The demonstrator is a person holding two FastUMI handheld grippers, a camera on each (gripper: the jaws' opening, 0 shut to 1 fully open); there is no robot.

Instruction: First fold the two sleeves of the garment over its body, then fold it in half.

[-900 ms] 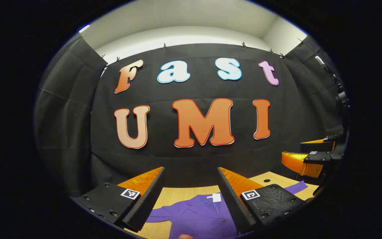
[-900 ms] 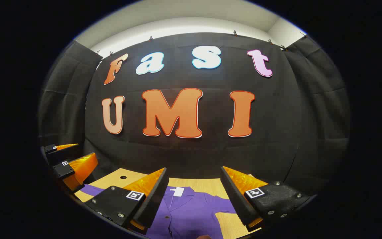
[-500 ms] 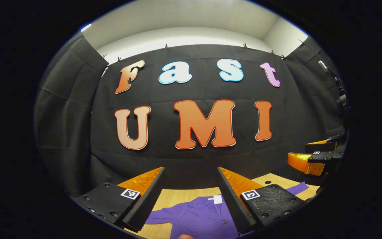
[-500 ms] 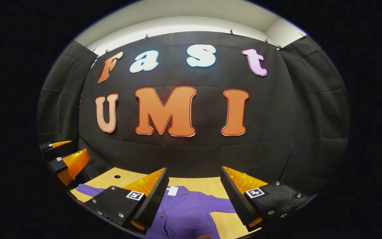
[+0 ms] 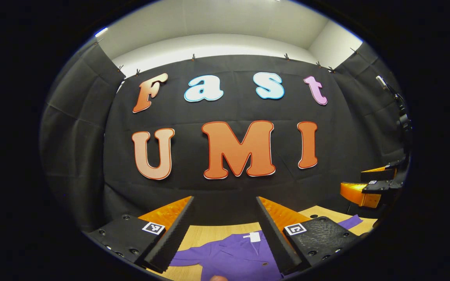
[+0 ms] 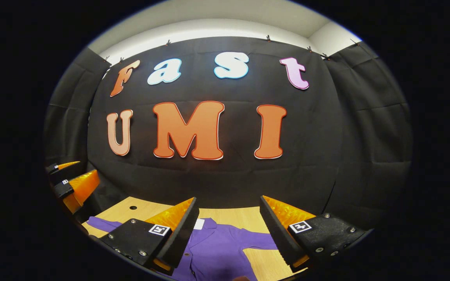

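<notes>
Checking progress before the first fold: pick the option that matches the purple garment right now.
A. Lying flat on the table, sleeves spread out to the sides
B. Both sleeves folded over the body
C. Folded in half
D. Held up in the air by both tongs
A: the purple garment lies flat on the wooden table with a sleeve stretched sideways, and the right tongs are open above it.

Both hand-held grippers, left hand-held gripper [image 5: 225, 212] and right hand-held gripper [image 6: 229, 212], apparently gape, raised.
</notes>
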